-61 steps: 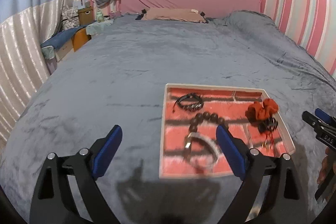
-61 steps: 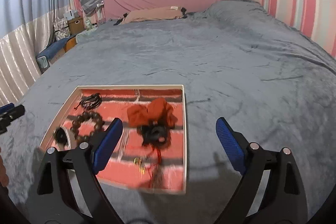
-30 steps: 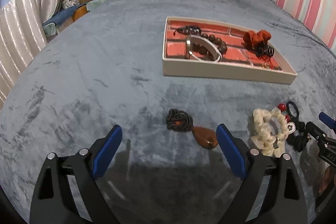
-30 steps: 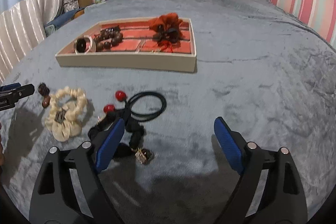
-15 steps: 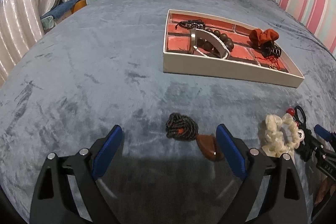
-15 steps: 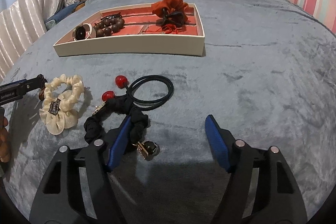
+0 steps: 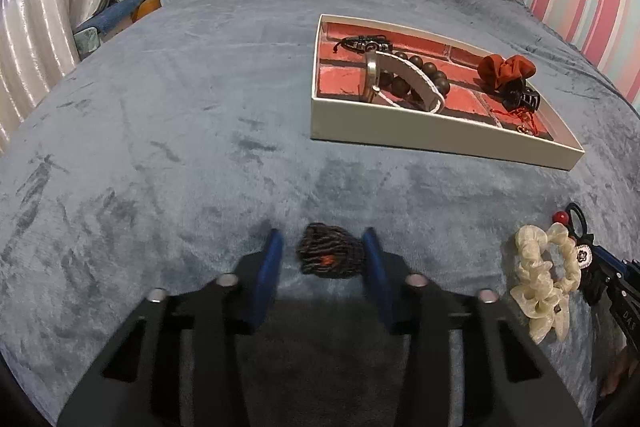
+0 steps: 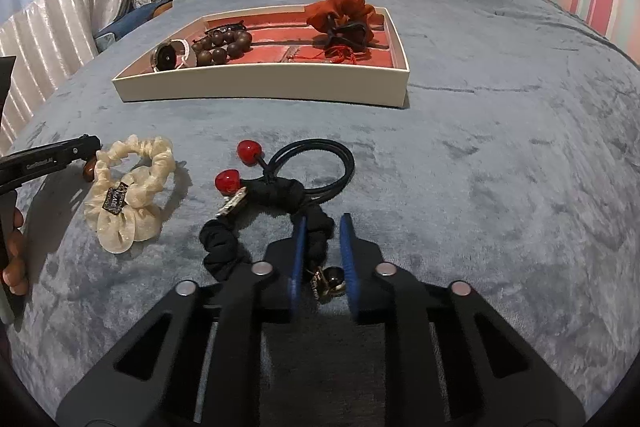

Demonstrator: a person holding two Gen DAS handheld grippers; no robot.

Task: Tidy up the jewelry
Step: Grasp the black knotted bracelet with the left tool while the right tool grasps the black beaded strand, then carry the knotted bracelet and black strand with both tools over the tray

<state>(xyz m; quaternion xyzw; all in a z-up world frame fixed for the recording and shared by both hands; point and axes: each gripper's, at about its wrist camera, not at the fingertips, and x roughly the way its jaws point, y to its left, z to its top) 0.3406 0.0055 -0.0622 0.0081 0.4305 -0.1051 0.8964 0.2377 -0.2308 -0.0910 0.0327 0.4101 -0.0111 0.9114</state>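
A dark beaded bundle (image 7: 330,261) lies on the grey blanket between the fingers of my left gripper (image 7: 323,263). Its jaws are closing; the right pad touches the bundle and the left pad stands slightly off. My right gripper (image 8: 323,251) is closing its jaws on a black scrunchie (image 8: 224,247) with a gold charm (image 8: 328,281), and the fabric fills the gap. A cream scrunchie (image 8: 132,195) and a black hair tie with red beads (image 8: 312,163) lie beside it. The white tray (image 7: 440,143) holds a watch, wooden beads and an orange scrunchie (image 7: 506,69).
The tray (image 8: 260,87) sits farther up the bed, its red brick-patterned floor partly bare on the near right. Pink pillows lie at the head of the bed. A curtain and boxes stand to the left. A person's hand (image 8: 14,255) holds the left gripper's handle.
Both grippers have come back from over the tray and down to the loose items. Their wide jaws have narrowed, the left around the beaded bundle and the right onto the black scrunchie.
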